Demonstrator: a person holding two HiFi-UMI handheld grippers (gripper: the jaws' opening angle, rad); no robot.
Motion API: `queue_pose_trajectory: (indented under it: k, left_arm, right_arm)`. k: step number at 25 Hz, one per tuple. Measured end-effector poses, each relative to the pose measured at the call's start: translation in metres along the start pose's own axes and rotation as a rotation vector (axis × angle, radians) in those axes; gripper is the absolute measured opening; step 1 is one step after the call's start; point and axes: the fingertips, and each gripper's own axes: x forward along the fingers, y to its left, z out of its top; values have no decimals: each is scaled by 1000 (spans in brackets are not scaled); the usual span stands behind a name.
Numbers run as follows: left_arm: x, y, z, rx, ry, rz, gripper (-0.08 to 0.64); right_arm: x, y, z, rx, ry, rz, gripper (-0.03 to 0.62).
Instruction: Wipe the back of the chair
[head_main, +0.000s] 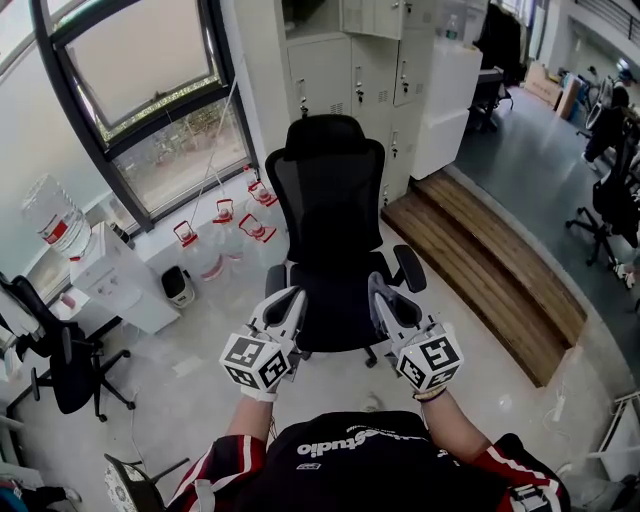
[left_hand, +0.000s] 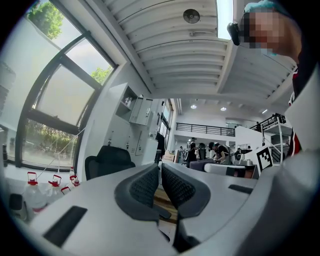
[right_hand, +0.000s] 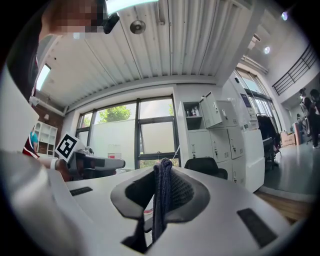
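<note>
A: Where is the chair (head_main: 330, 200) from the person?

B: It stands at 12 o'clock, straight ahead of both grippers, on the pale floor (head_main: 200, 370). Its seat points toward the person. The mesh backrest rises on the far side, with the lockers (head_main: 360, 70) behind it.

A: What does the right gripper (right_hand: 162, 172) hold?

B: Its jaws are pressed on a dark blue cloth (right_hand: 161, 195). The cloth stands up between the pads and hangs down below them.

A: And the left gripper (left_hand: 160, 175)?

B: Its jaws are brought together, with only a thin slit between the ribbed pads. I see nothing between them.

A: Does the cloth touch the chair?

B: No. In the head view both grippers hang side by side before the front edge of the seat, at about 6 o'clock from the backrest and apart from it.

A: So how far is the task?

B: In my judgement only the preparation is done: the cloth is in hand and the person faces the chair. No wiping shows on the backrest. All of it is left: bring the cloth to the back, which may need a step around to its rear side, and pass over the whole surface
</note>
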Motion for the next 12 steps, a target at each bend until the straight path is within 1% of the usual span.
queue_pose_trajectory:
  k: [7,12]
  left_arm:
    - [0,-13,-3,2,6,-31,38]
    - [-3,-17,0,2,4,-39,38]
  right_arm:
    - [-15,3,0,-1,-2,-16,66]
    - [-20,8,2,-2,0,-16,66]
